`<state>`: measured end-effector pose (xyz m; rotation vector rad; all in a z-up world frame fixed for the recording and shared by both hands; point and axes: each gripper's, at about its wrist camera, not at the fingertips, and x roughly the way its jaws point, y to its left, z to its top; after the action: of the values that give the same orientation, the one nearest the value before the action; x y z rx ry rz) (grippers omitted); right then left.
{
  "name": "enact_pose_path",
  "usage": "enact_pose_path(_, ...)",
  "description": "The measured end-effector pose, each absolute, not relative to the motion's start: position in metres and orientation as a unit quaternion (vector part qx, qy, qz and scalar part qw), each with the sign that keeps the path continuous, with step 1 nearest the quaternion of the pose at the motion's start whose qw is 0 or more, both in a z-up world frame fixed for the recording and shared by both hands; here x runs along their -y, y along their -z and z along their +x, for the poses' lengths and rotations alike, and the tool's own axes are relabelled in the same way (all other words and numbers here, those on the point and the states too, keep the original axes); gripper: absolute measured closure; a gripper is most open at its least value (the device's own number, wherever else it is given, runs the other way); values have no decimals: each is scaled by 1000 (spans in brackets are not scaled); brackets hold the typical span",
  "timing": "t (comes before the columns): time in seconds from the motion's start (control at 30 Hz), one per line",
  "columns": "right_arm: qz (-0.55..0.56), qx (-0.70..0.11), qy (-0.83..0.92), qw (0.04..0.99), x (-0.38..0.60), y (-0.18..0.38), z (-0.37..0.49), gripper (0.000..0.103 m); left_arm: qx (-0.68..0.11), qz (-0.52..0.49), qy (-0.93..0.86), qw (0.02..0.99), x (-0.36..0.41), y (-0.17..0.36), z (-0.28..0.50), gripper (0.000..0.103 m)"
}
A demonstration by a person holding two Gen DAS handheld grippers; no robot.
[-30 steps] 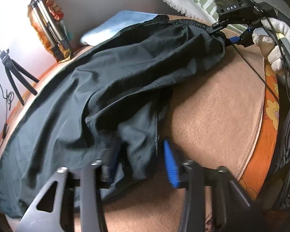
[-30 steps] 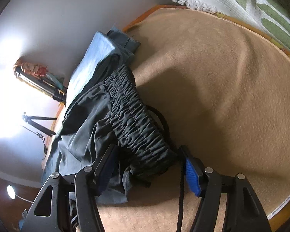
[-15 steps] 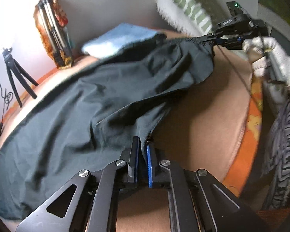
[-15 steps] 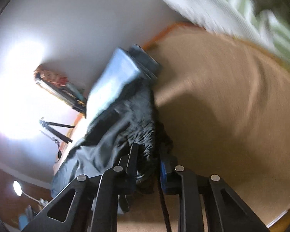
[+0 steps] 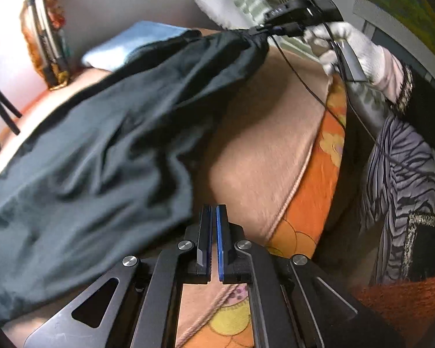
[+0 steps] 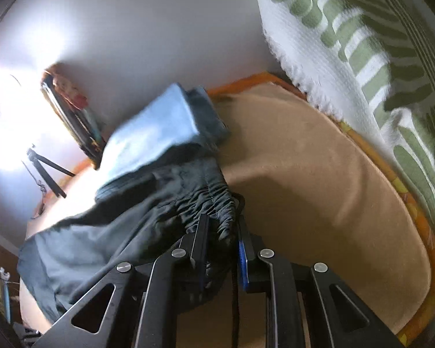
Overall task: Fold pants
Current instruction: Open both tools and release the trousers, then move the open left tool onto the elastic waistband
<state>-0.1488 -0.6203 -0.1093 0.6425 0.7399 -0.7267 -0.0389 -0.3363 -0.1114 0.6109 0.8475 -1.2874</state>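
Dark grey-green pants (image 5: 95, 150) lie spread over a tan blanket (image 5: 264, 133). My left gripper (image 5: 213, 217) is shut with its blue pads nearly touching; no fabric shows between them, and the pants' edge hangs just to the left of it. My right gripper (image 6: 221, 226) is shut on the gathered elastic waistband (image 6: 214, 203) and holds it lifted. In the left wrist view the right gripper (image 5: 264, 29) is at the far top, held by a white-gloved hand, with the pants stretched up to it.
A folded light blue cloth (image 6: 153, 139) lies by the wall behind the pants. A green-and-white patterned blanket (image 6: 362, 43) borders the bed at the right. A tripod (image 6: 46, 171) and a wrapped bundle (image 5: 46, 46) stand by the wall. An orange floral sheet (image 5: 313, 197) marks the bed edge.
Both grippers closed from open. The right one gripped the waistband and lifted it. The left one closed at the pants' edge; now the cloth hangs beside it and the view has shifted right.
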Motion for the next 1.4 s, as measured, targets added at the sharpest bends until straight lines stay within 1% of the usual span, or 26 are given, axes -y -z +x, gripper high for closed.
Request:
enact_pose_path(0.07,305,-356,339,815,624,115,-151,86,-377,270,575,675,337,108,-42,102)
enact_pose_path(0.13,295,-370,348,809,624,115,-151,78,-376,255,571,684,335,100,-39,101)
enact_pose_path(0.17,287,-373,352,809,623,114,-151,78,-376,247,571,686,333,97,-37,101)
enact_pose_path(0.23,263,-378,364,810,619,110,-150,76,-379,225,565,697,327,88,-28,98)
enact_pose_path(0.3,233,-377,378,813,612,101,-150,63,-381,208,560,705,322,82,-21,97)
enact_pose_path(0.33,224,-374,382,815,609,97,-149,63,-382,198,555,712,318,78,-16,96)
enact_pose_path(0.37,210,-369,384,820,603,91,-149,63,-381,192,549,718,314,75,-13,93)
enact_pose_path(0.4,199,-365,385,824,597,85,-147,63,-382,187,546,722,311,73,-9,87)
enact_pose_path(0.47,174,-358,383,834,583,74,-143,60,-381,172,536,733,302,66,0,80)
enact_pose_path(0.5,165,-356,382,837,578,70,-140,55,-382,165,530,739,297,63,5,78)
enact_pose_path(0.57,155,-345,371,848,567,61,-135,51,-380,150,515,753,287,55,16,74)
enact_pose_path(0.7,145,-336,339,867,544,47,-120,49,-386,104,477,783,251,41,46,63)
enact_pose_path(0.73,142,-335,330,871,538,45,-115,49,-389,94,461,792,237,39,55,61)
enact_pose_path(0.8,138,-336,314,877,527,42,-105,49,-395,75,439,804,215,38,69,61)
enact_pose_path(1.03,130,-350,248,894,489,41,-65,48,-440,-40,322,837,107,54,129,61)
enact_pose_path(1.2,116,-360,215,901,464,44,-37,48,-459,-89,243,850,46,63,161,61)
enact_pose_path(1.27,111,-364,202,903,454,46,-26,47,-472,-124,203,849,19,70,176,61)
enact_pose_path(1.33,109,-368,189,904,446,50,-16,47,-484,-154,173,844,-4,78,191,56)
enact_pose_path(1.4,105,-373,180,904,440,56,-7,46,-489,-181,149,840,-20,85,201,56)
